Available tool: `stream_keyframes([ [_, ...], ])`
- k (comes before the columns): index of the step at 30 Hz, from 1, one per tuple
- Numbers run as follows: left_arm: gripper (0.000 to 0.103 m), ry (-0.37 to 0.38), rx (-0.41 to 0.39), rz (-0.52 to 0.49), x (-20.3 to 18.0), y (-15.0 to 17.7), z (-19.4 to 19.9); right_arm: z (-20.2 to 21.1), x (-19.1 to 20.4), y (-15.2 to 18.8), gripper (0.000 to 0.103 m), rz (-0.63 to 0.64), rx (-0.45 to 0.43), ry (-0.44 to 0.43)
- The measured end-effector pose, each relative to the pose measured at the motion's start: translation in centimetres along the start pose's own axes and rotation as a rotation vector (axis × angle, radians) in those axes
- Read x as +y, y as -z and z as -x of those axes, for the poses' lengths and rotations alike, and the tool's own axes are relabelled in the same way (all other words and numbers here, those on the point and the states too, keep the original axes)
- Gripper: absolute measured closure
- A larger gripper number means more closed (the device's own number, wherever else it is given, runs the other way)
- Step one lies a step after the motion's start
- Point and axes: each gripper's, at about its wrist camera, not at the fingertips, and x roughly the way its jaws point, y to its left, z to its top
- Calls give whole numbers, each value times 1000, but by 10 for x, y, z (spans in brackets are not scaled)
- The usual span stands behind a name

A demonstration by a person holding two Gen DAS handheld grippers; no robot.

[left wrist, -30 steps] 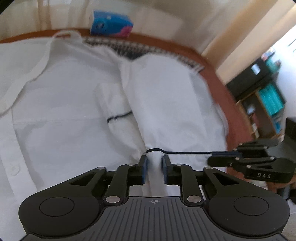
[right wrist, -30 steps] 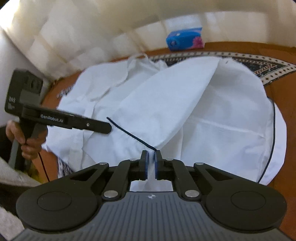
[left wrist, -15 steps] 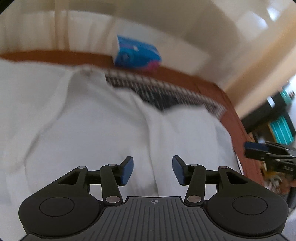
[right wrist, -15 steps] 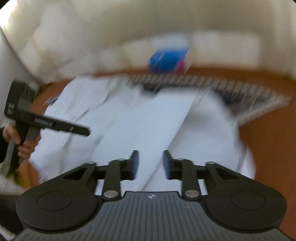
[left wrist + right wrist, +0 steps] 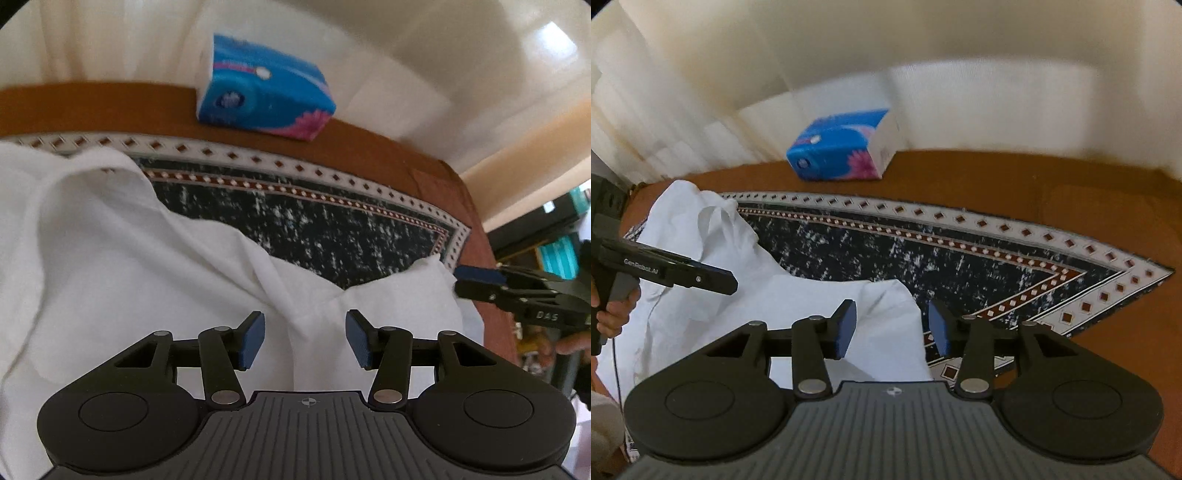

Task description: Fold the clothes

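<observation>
A white shirt [image 5: 110, 266] lies spread on a dark patterned mat [image 5: 332, 229] on the brown table; it also shows in the right wrist view [image 5: 738, 306]. My left gripper [image 5: 305, 339] is open and empty, just above a ridge of the shirt's folded cloth. My right gripper [image 5: 892, 328] is open and empty over the shirt's right corner, at the edge of the mat [image 5: 960, 258]. The right gripper shows at the right of the left wrist view [image 5: 517, 295], the left gripper at the left of the right wrist view [image 5: 665, 266].
A blue tissue pack [image 5: 262, 103] stands on the brown table [image 5: 92, 110] at the far edge, also in the right wrist view [image 5: 846, 151]. A pale curtain [image 5: 849, 55] hangs behind. Dark shelving [image 5: 554, 229] stands off the table to the right.
Both grippers were shut on the shirt's dark-trimmed edge, then opened and let it go. Both have moved forward toward the far side of the table.
</observation>
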Motion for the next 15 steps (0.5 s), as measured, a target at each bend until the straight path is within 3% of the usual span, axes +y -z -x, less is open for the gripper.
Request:
stream_keyframes([
  [7, 39, 75, 19, 89, 11, -8, -19, -31, -14, -5, 56, -39, 95, -72],
  [8, 50, 97, 1, 94, 10, -9, -18, -33, -14, -6, 59, -45, 96, -86],
  [9, 70, 105, -22, 116, 14, -9, -19, -33, -13, -7, 84, -47, 95, -101],
  [10, 82, 113, -45, 138, 18, -10, -19, -33, -12, -8, 101, -50, 94, -115],
  [11, 95, 121, -68, 159, 21, -11, -19, -30, -15, -10, 101, -67, 65, -116],
  [13, 98, 141, -119, 238, 33, -14, -22, -18, -25, -15, 101, -117, -23, -103],
  [15, 99, 129, -137, 273, 35, -18, -30, -15, -36, -17, 101, -156, -50, -80],
])
